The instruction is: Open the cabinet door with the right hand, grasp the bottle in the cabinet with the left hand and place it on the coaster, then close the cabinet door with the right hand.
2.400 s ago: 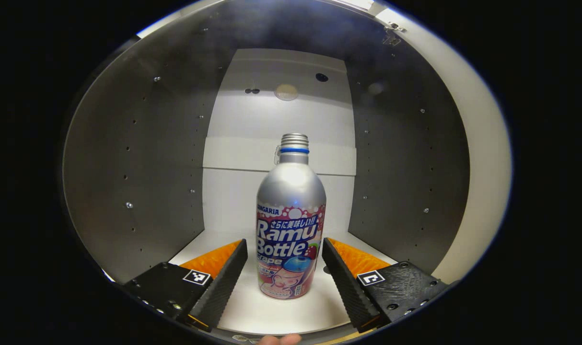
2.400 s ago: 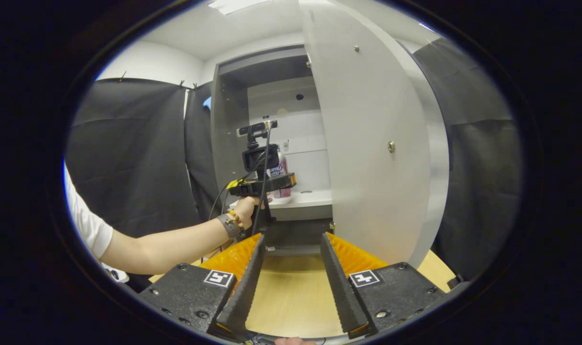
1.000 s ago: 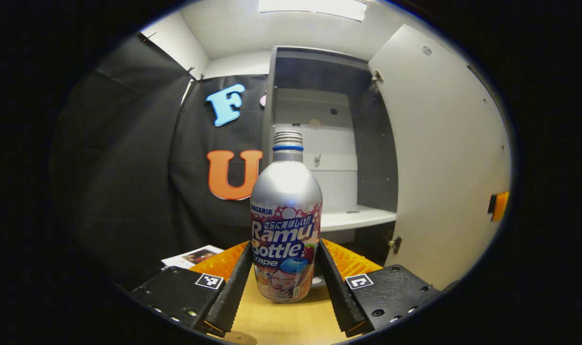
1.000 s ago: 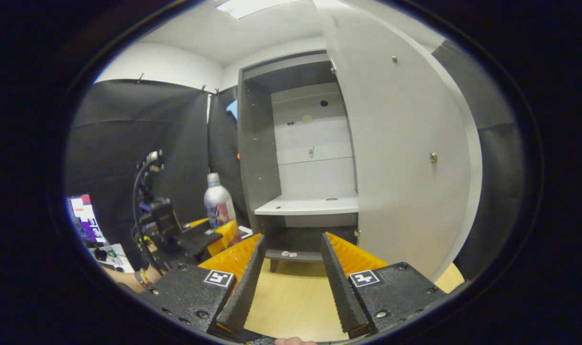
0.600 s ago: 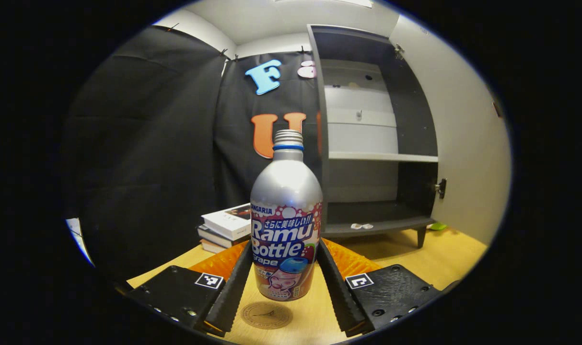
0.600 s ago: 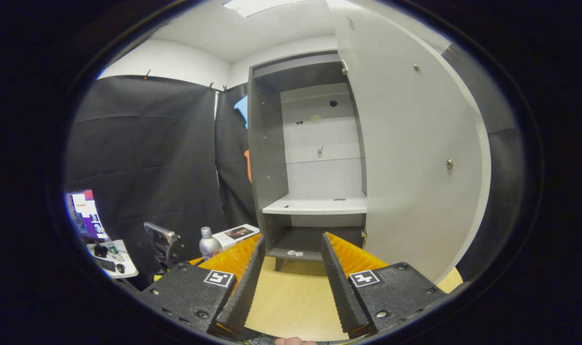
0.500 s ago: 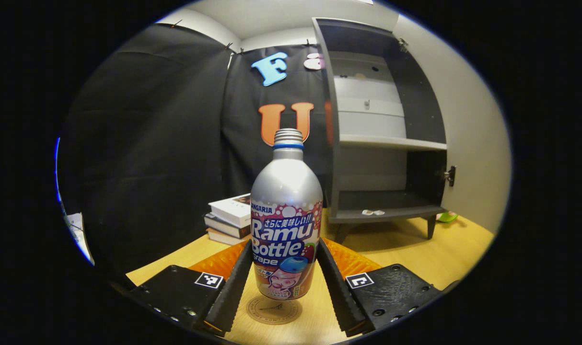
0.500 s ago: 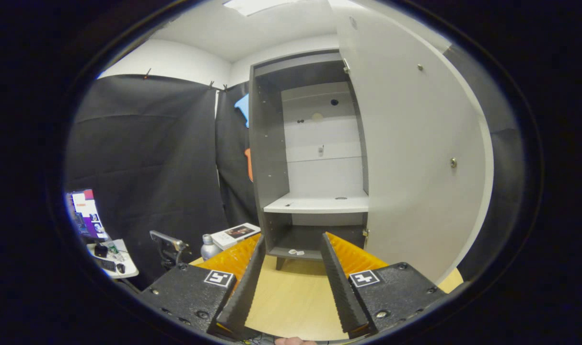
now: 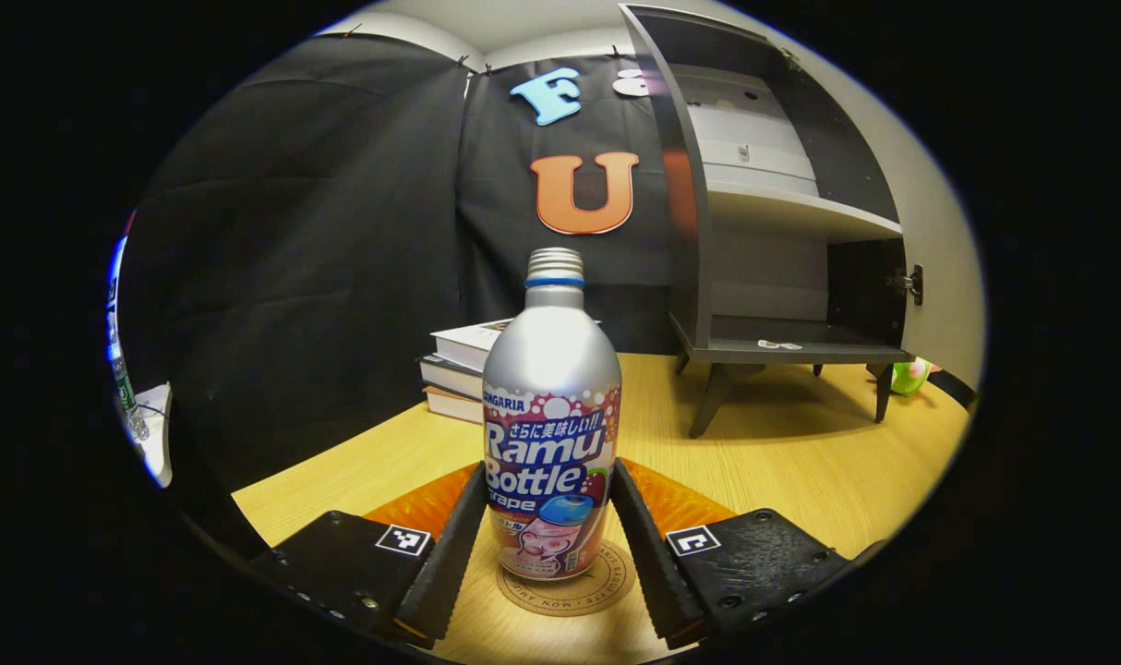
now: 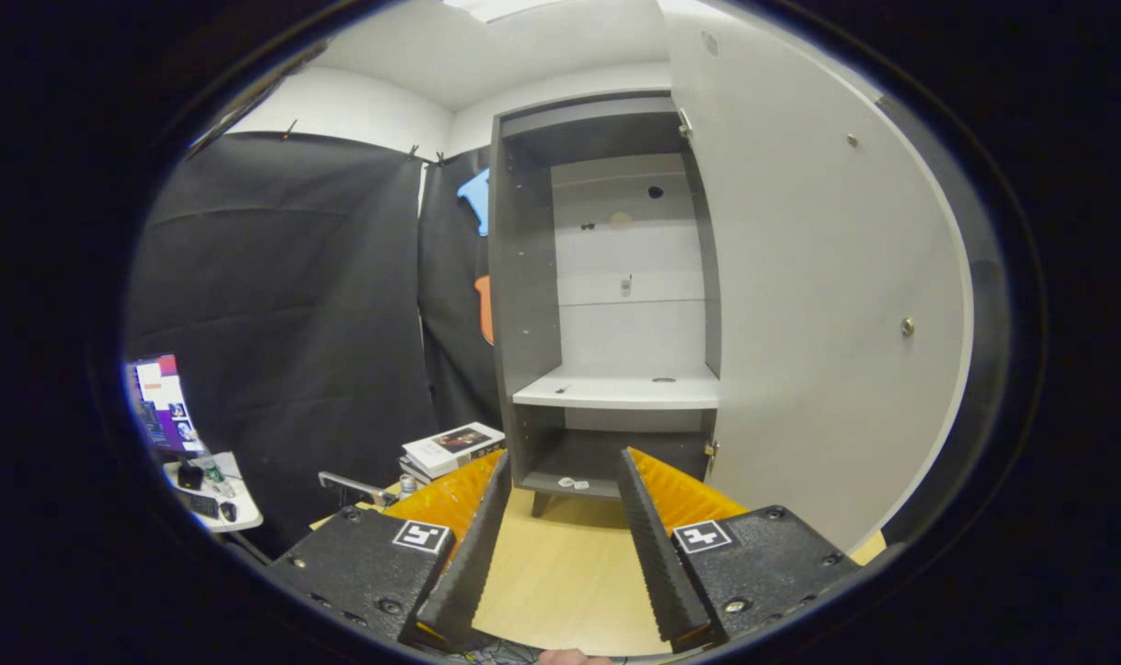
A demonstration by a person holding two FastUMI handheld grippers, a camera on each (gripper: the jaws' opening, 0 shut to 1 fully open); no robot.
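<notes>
Bottle (image 9: 551, 434) gripped, seemingly on coaster (image 9: 607, 584)

I saw black cloth (image 10: 283, 305) hung along the booth's walls, a white ceiling (image 10: 524, 46) lit from above, a pale wooden table (image 9: 801, 462), and stacked books (image 9: 459, 365) against the cloth.

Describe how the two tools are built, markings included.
Each tool, left tool and right tool, has two long wedge-shaped fingers with ridged, saw-toothed inner faces. Behind them sit black, textured, screw-fastened blocks, each carrying a small square black-and-white marker.
</notes>
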